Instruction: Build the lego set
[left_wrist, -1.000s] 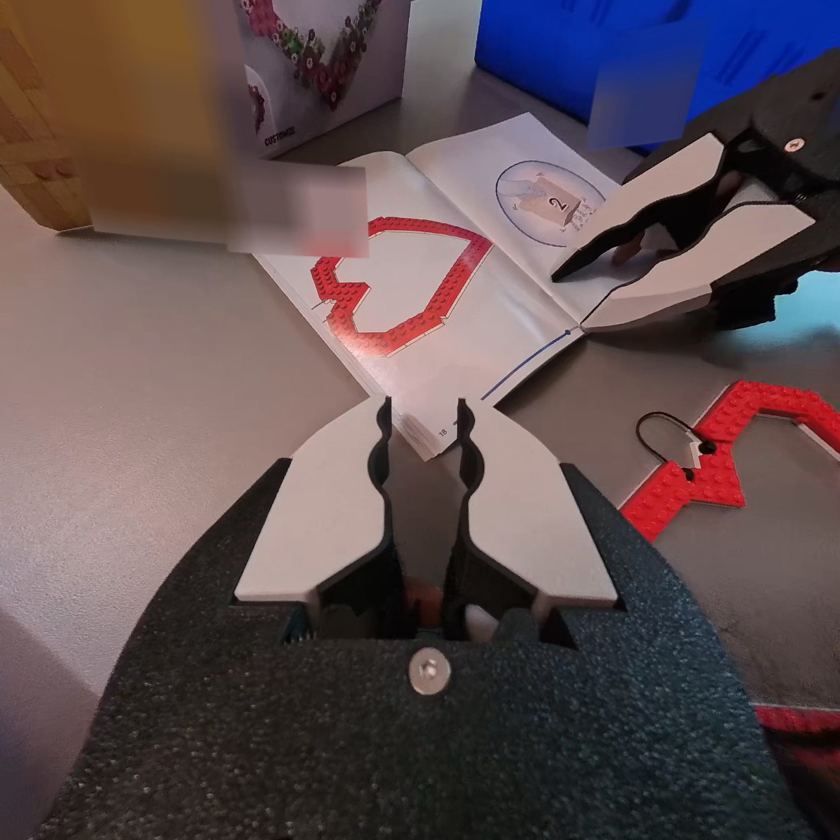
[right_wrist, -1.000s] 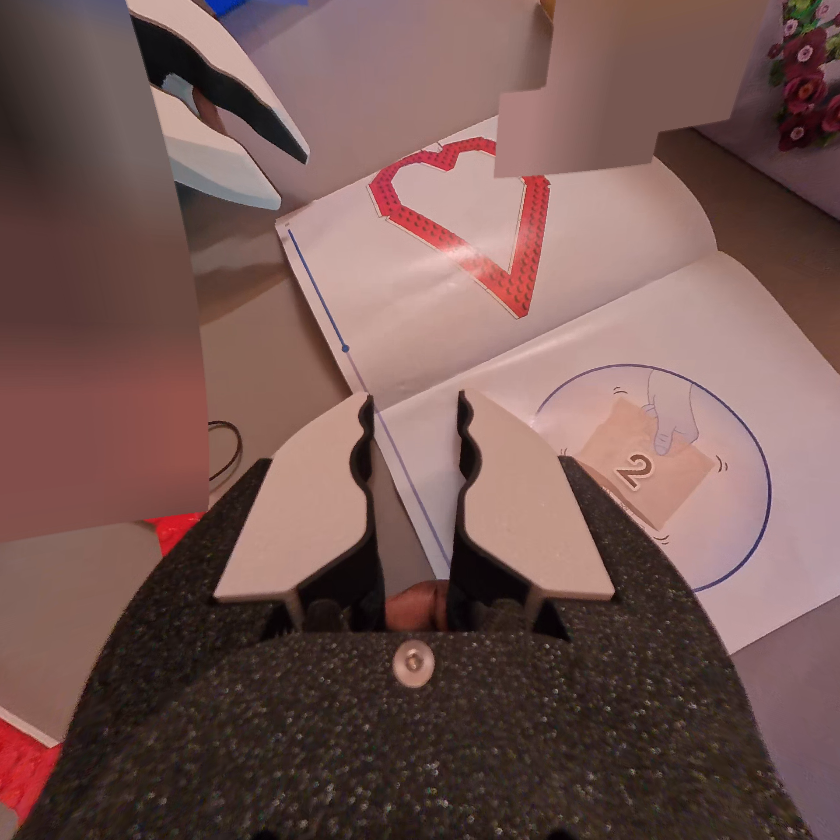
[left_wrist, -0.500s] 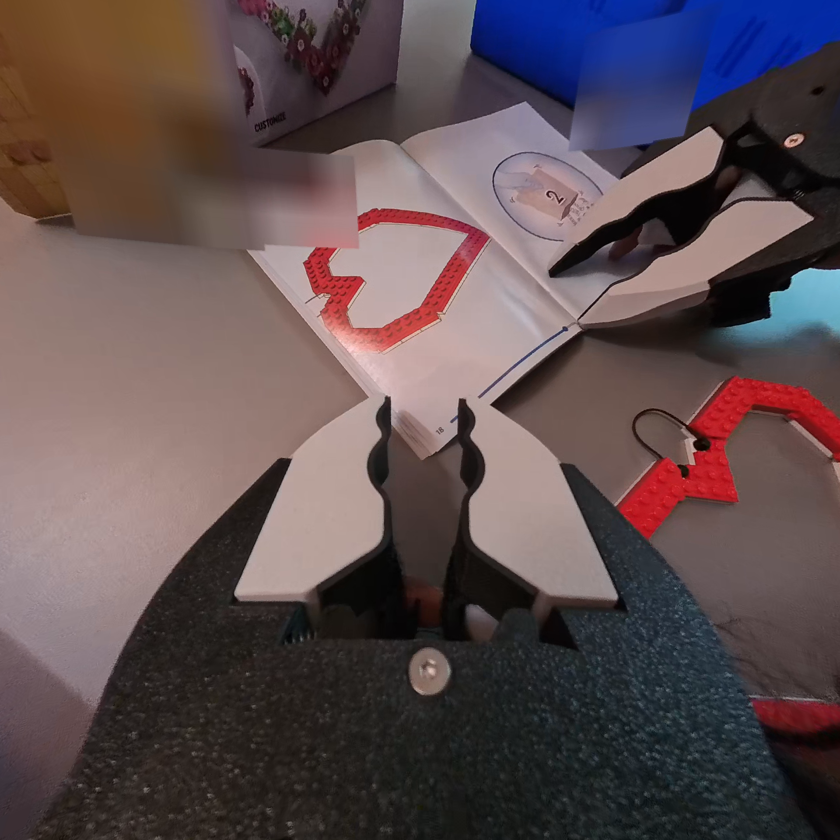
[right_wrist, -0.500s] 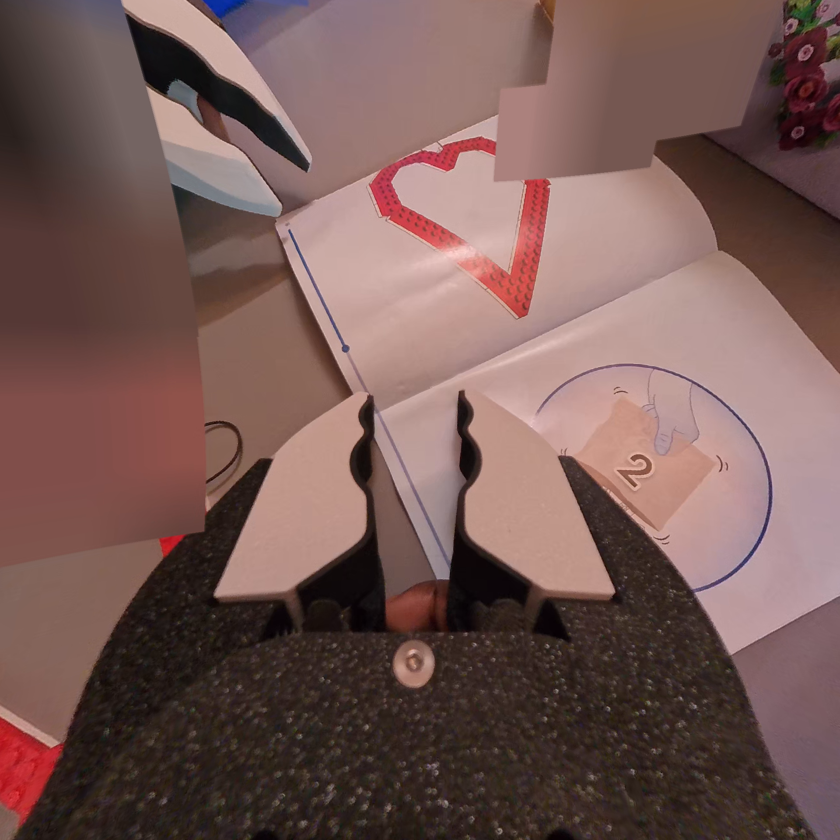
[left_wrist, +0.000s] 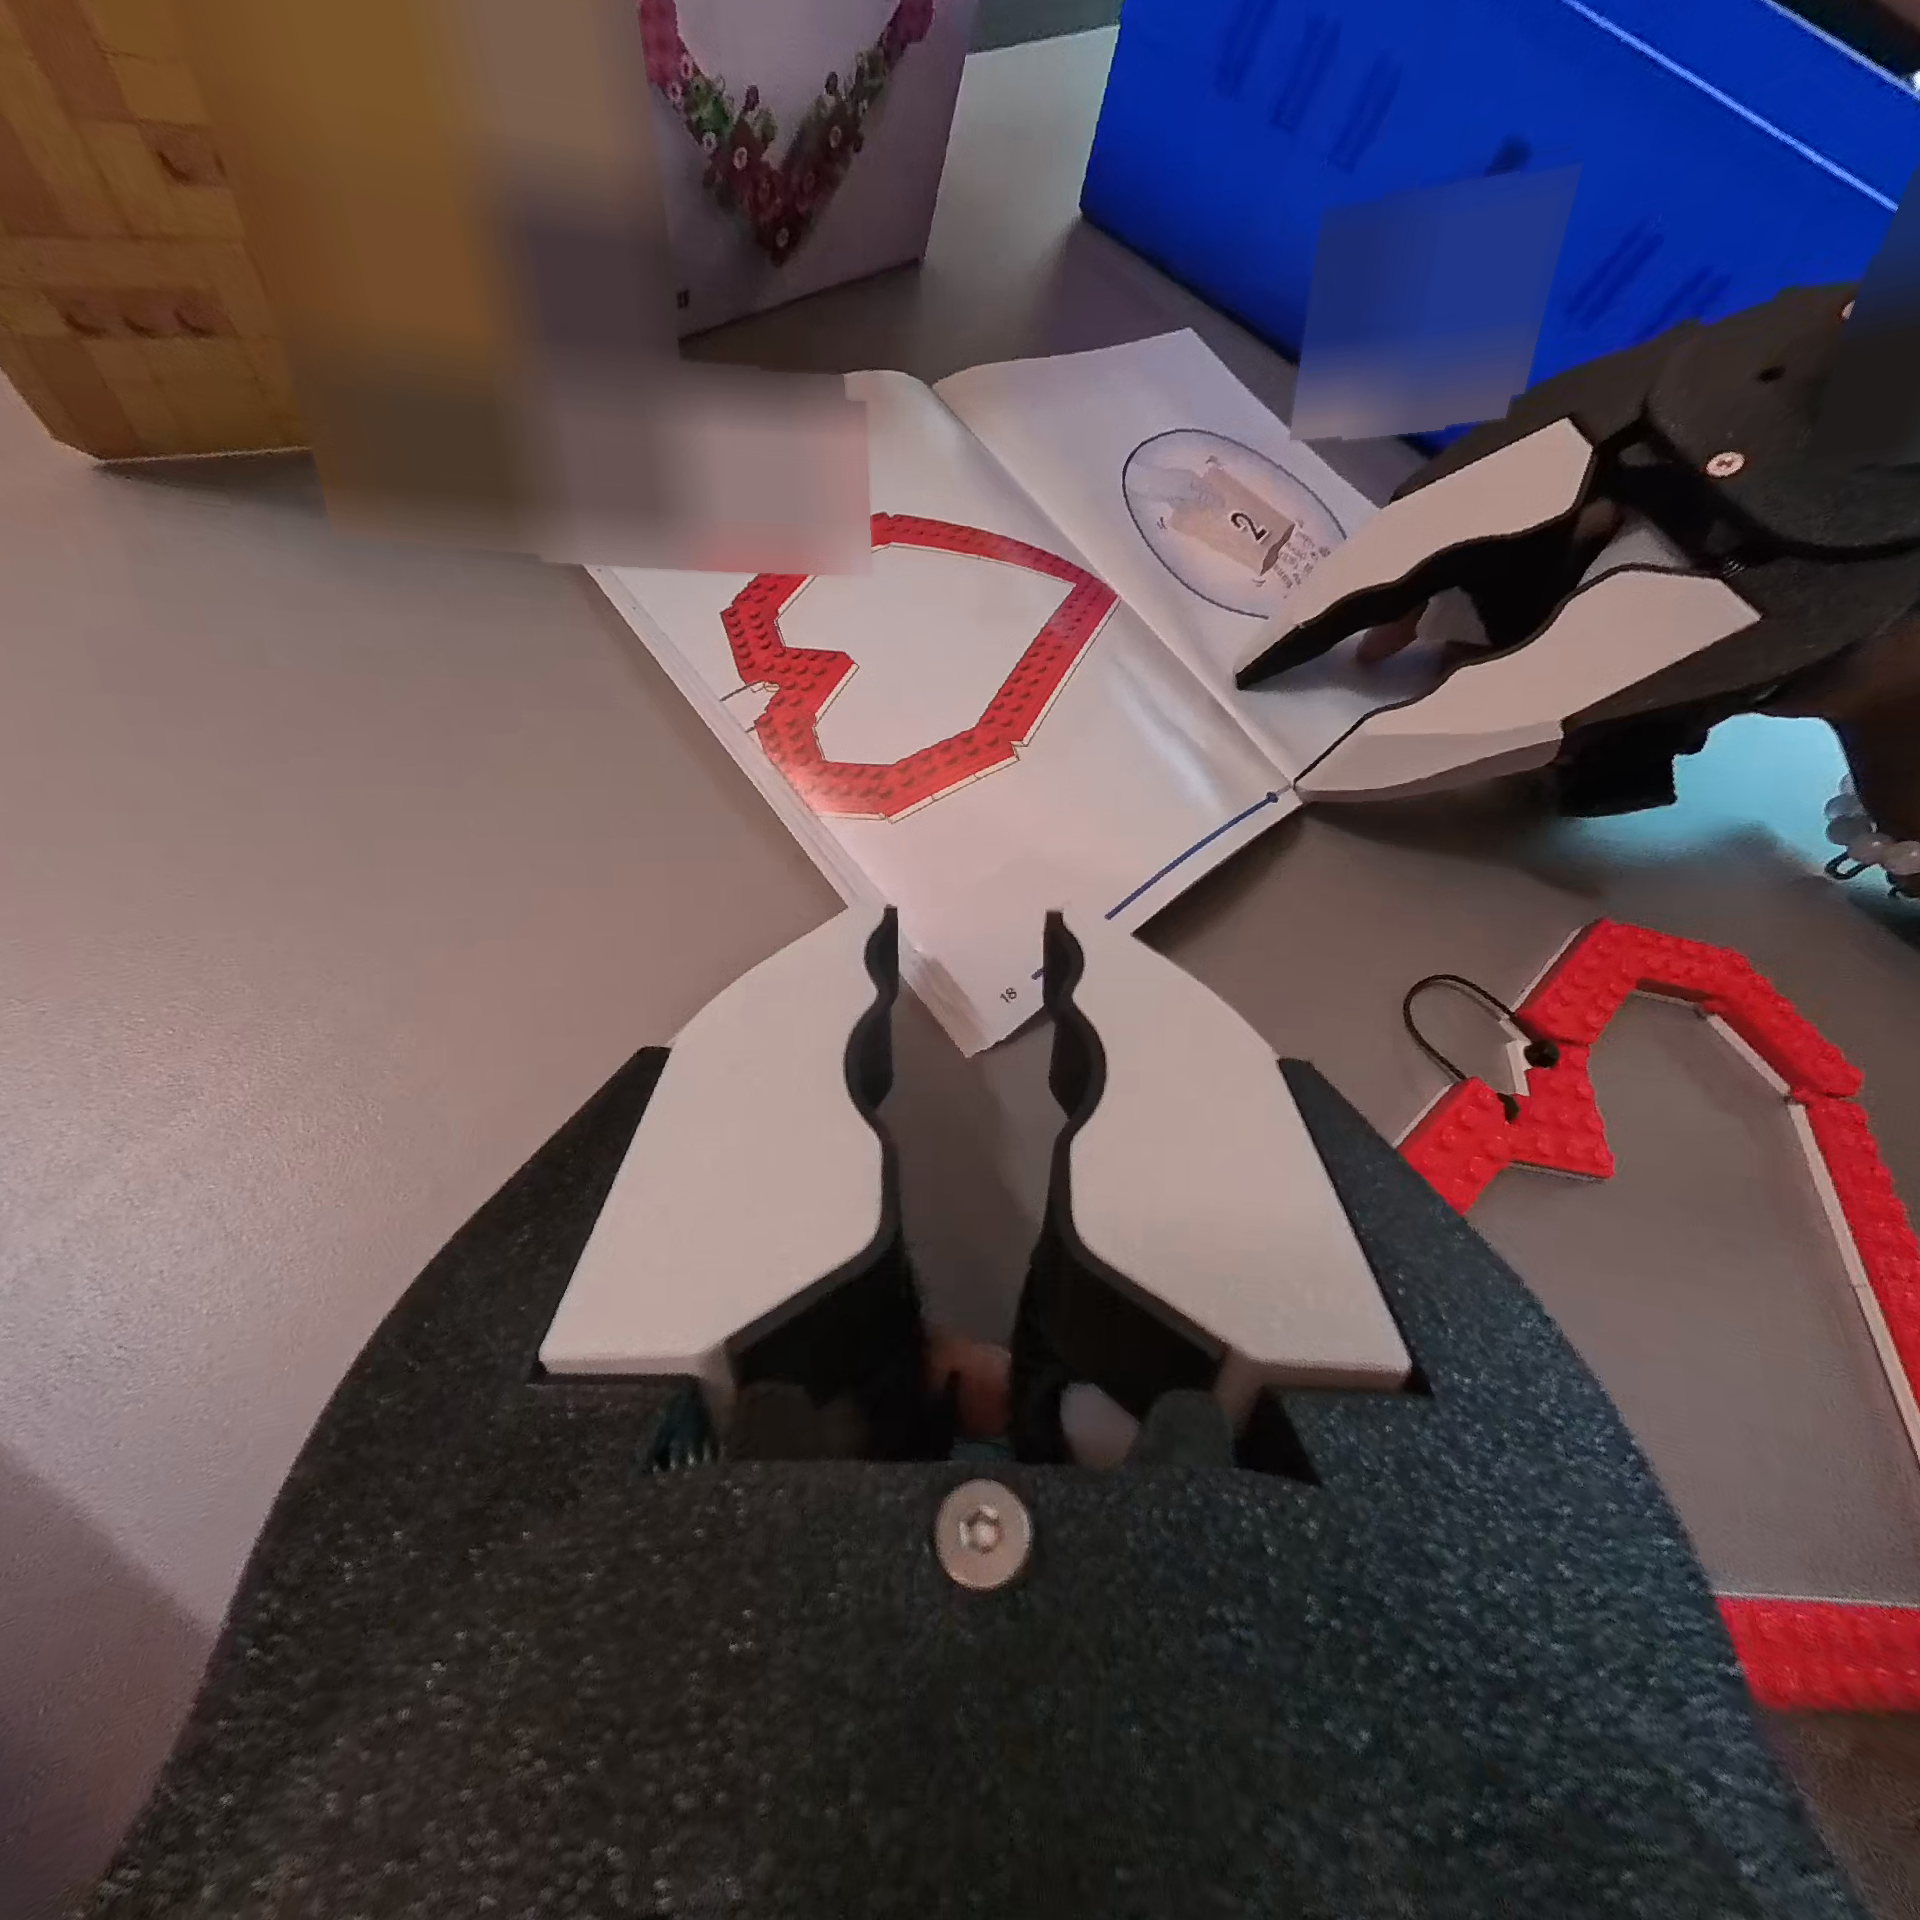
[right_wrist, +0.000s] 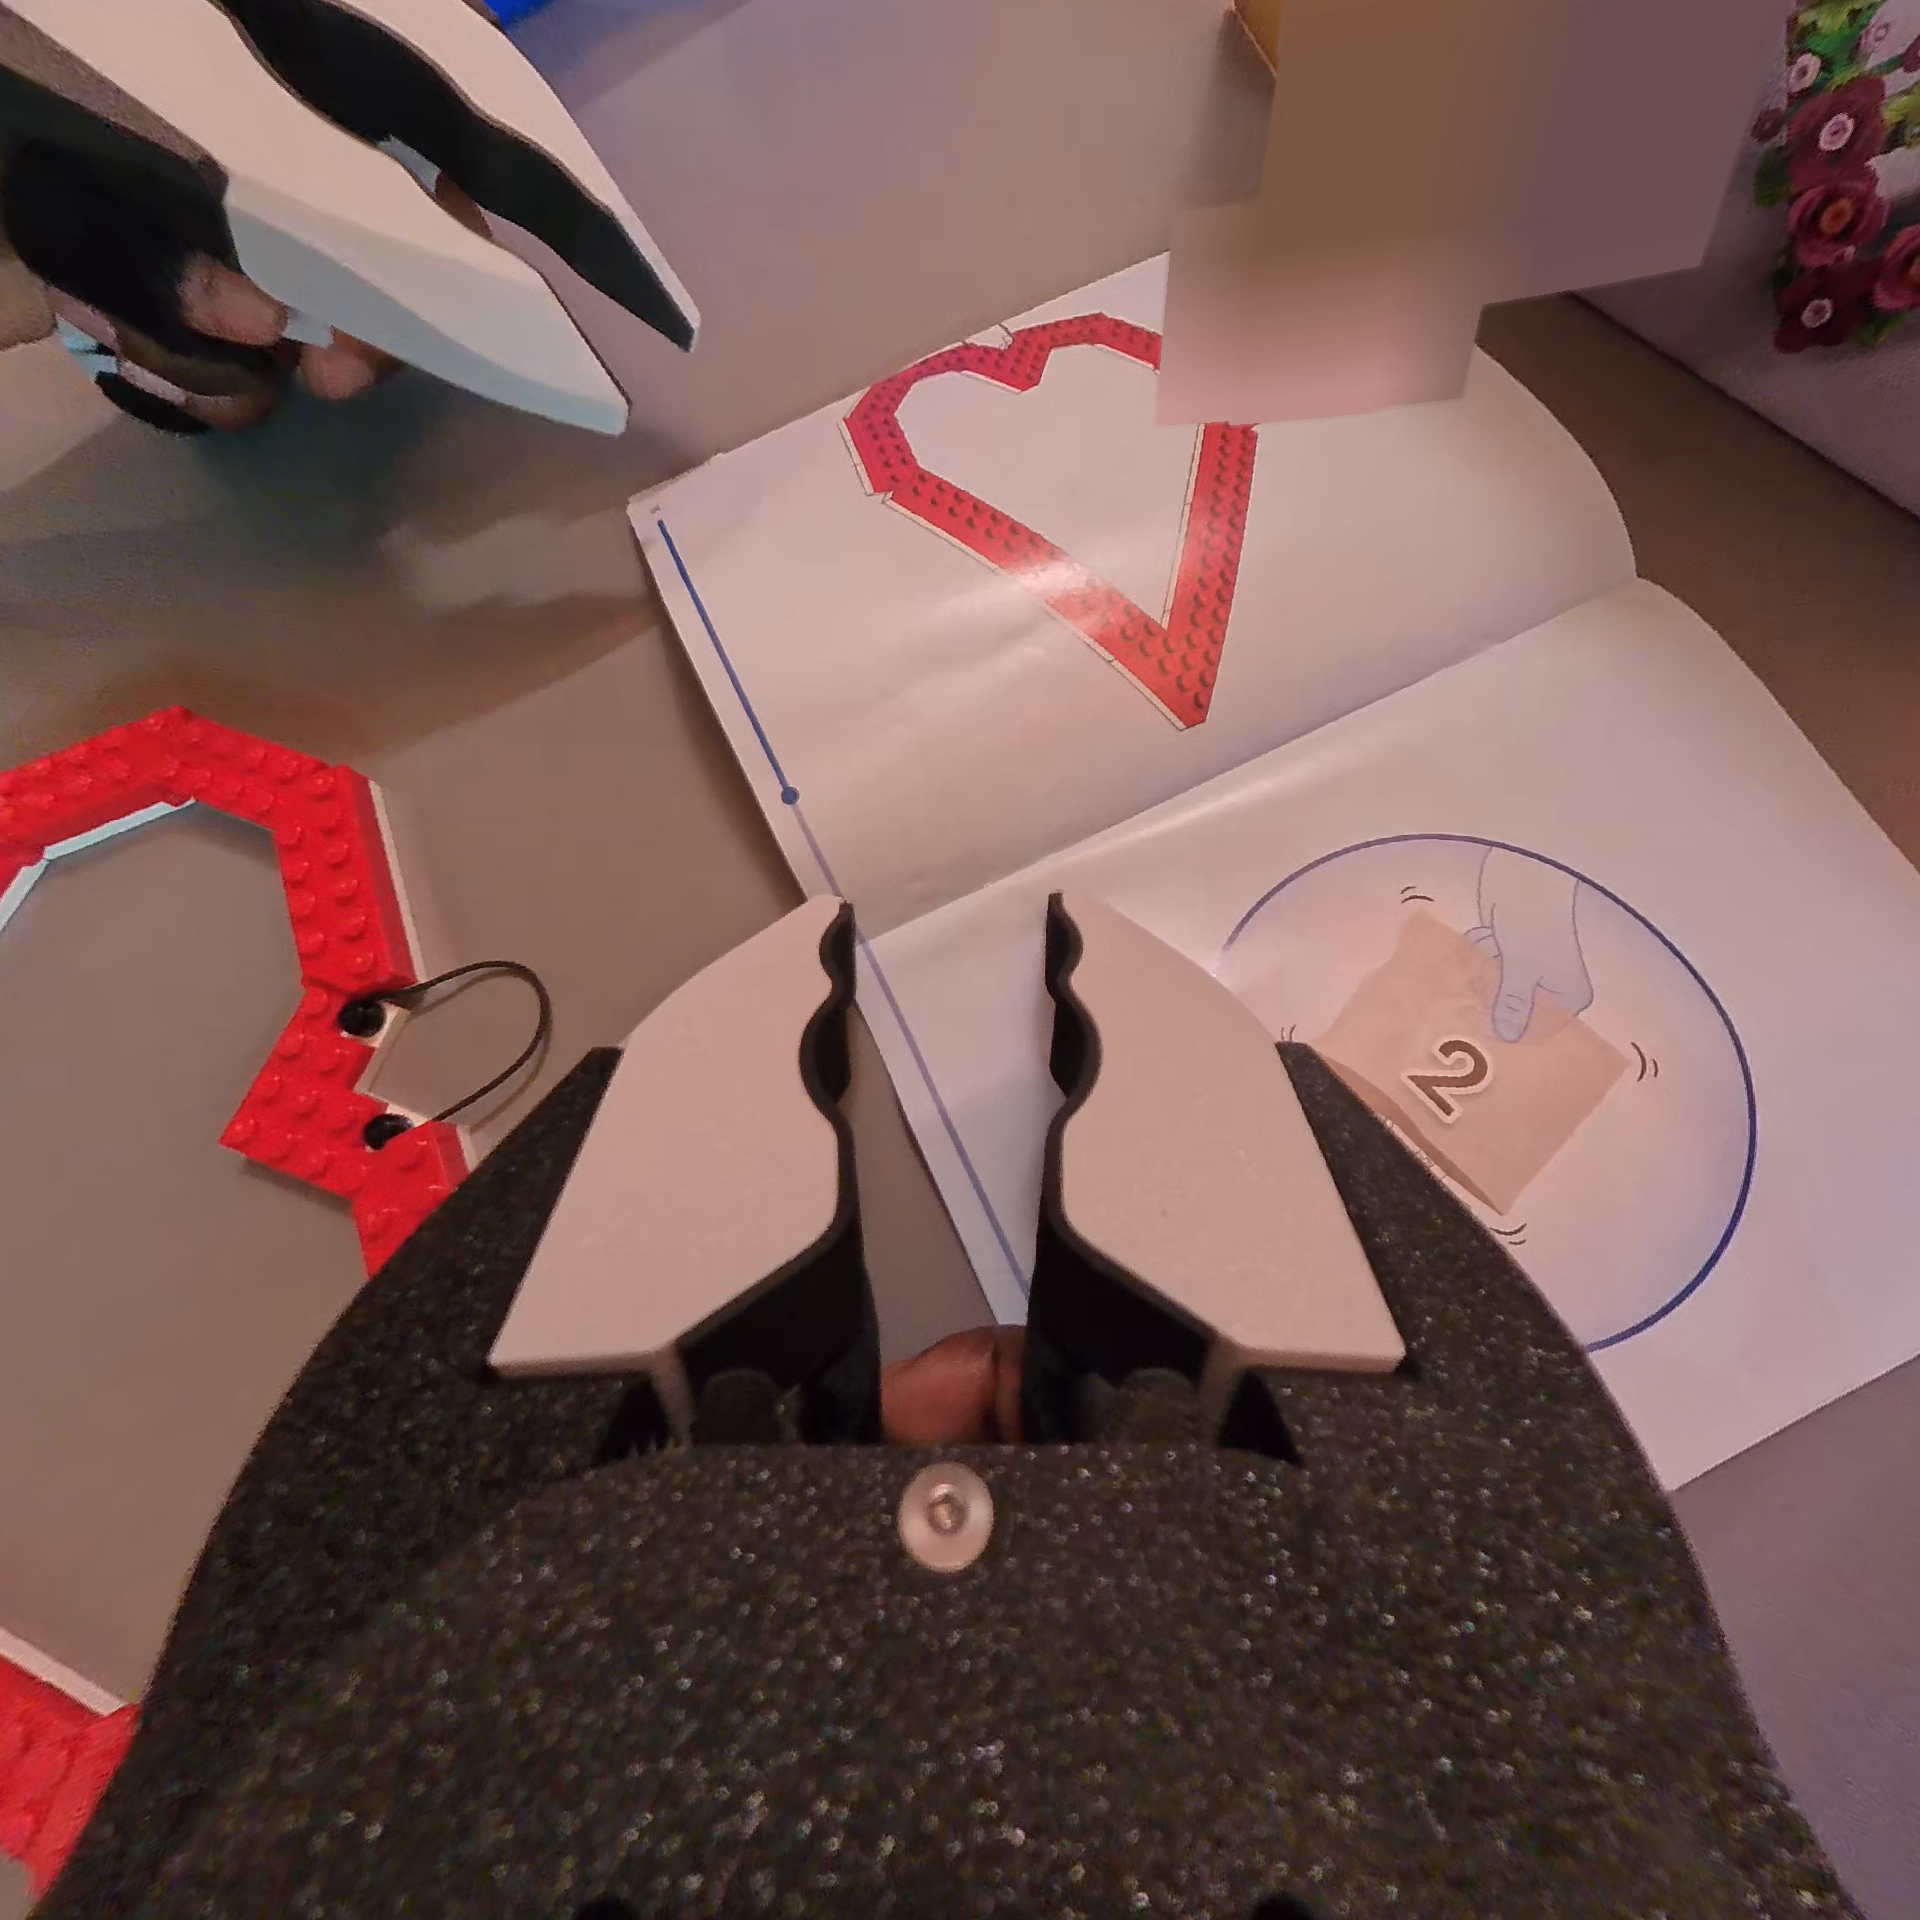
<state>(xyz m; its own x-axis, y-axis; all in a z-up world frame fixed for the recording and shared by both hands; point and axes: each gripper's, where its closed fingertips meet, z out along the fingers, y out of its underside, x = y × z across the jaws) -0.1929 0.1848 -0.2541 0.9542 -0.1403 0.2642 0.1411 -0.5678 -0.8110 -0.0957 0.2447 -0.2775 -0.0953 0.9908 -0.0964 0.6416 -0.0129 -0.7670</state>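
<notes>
Red heart-shaped lego frame (right_wrist: 312, 914) lies just beside the open instruction booklet (right_wrist: 1299, 748), over whose near edge both empty grippers, left (left_wrist: 966, 920) and right (right_wrist: 948, 909), hover spread, seemingly consulting it before fetching the next bag of pieces.

Grey tabletop (left_wrist: 312, 831), blue bin (left_wrist: 1455, 135) behind, wooden block stack (left_wrist: 114, 229)

The left hand-held gripper (left_wrist: 966, 935) hovers with fingers apart over the corner of an open instruction booklet (left_wrist: 1049, 748) on the grey tabletop (left_wrist: 312, 883); a red brick heart frame (left_wrist: 1683, 1049) lies nearby.
</notes>
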